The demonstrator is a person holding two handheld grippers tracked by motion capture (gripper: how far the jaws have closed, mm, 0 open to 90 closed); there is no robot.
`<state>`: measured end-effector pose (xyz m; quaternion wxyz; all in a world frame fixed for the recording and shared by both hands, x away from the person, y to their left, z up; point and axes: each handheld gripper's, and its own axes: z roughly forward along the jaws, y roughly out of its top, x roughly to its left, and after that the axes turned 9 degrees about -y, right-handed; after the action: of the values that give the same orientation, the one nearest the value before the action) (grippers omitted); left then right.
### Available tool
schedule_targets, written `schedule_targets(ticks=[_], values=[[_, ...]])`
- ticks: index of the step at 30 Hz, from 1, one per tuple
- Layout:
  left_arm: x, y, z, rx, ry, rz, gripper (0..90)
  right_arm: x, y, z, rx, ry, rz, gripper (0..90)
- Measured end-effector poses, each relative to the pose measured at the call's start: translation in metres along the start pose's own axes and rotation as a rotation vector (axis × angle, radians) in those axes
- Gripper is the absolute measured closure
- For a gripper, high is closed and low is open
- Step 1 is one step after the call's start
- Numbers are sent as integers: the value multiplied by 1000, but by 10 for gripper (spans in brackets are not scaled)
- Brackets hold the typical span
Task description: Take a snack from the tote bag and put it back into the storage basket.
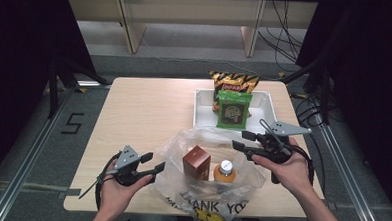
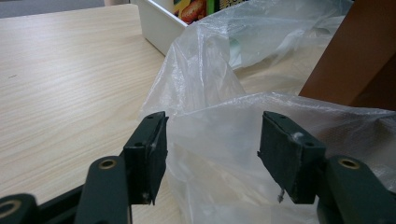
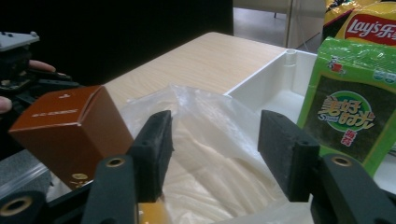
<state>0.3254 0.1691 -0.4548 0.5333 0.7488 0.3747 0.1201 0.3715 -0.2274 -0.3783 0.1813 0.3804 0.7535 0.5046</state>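
Where the clear plastic bag (image 1: 209,163) lies crumpled at the near middle of the wooden surface (image 1: 144,108), it holds 2 things: a brown box (image 1: 196,162) standing upright and, just beside it, an orange bottle with a white cap (image 1: 225,171). Printed lettering on the bag's near edge is cut off by the bottom of the high view, and film blurs the bottle's lower part. The left hand-held gripper (image 1: 151,164) sits at the bag's left edge, jaws wide apart and gripping nothing; in the left gripper view the film (image 2: 219,140) lies between and beyond the pads. The right hand-held gripper (image 1: 245,141) hangs over the bag's right rim, jaws likewise spread and empty. Whether either touches the plastic cannot be told. Beyond the bag, a white tray (image 1: 269,106) carries a green snack packet (image 1: 233,109) leaning upright, which partly hides an orange chip bag (image 1: 234,82) behind it.
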Motion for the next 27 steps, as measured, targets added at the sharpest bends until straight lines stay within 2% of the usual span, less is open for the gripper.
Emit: schedule_targets(ticks=[3, 4, 5, 6, 7, 9, 10, 11, 12, 15, 16, 17, 18, 19, 20, 21, 22, 23, 24, 25, 26, 27], values=[[2, 0, 0, -2, -6, 9, 412, 5, -3, -3, 17, 5, 6, 411], [2, 0, 0, -2, -5, 9, 412, 5, -5, -1, 3, 14, -13, 405], [2, 0, 0, -2, -6, 9, 412, 8, -6, -3, 14, 6, -2, 401], [2, 0, 0, -2, -5, 8, 412, 8, -7, -2, 10, 13, -20, 395], [2, 0, 0, -1, -5, 9, 412, 9, -8, -2, 8, 11, -6, 391], [2, 0, 0, 0, -5, 9, 412, 12, -10, -1, 9, 22, -23, 380], [2, 0, 0, -1, -5, 9, 412, 13, -11, -1, 27, 17, -14, 375], [2, 0, 0, -2, -5, 9, 412, 13, -12, -2, 23, 12, -35, 373], [2, 0, 0, -2, -5, 9, 412, 15, -13, -2, 27, 8, -10, 372], [1, 0, 0, 2, 2, 10, 412, 17, -14, -3, 31, 29, -32, 365], [2, 0, 0, 1, 0, 10, 412, 19, -15, -3, 28, 29, -17, 362], [1, 0, 0, -1, -2, 9, 412, 20, -15, -3, 25, 33, -28, 359], [1, 0, 0, -2, -4, 8, 412, 22, -15, -4, 31, 32, -18, 353], [1, 0, 0, -4, -5, 8, 412, 21, -15, -3, 25, 34, -45, 347], [1, -1, 0, -5, -5, 4, 412, 24, -15, -4, 29, 37, -28, 344], [0, 0, -1, 2, 1, 7, 412, 25, -15, -3, 32, 37, -41, 340], [0, 0, -1, 3, 0, 14, 412, 27, -15, -4, 31, 30, -34, 338], [0, 0, -2, 2, 0, 15, 412, 26, -15, -3, 29, 43, -59, 337], [0, 0, -2, -4, 0, 11, 412, 29, -15, -4, 41, 43, -40, 336], [0, 0, -2, -7, -3, 10, 412, 29, -16, -2, 11, 26, -64, 334], [0, -1, -2, -10, -2, 0, 412, 30, -16, -2, 30, 50, -57, 332], [0, -1, -2, -7, 2, 8, 412, 31, -16, -2, 32, 48, -56, 331]])
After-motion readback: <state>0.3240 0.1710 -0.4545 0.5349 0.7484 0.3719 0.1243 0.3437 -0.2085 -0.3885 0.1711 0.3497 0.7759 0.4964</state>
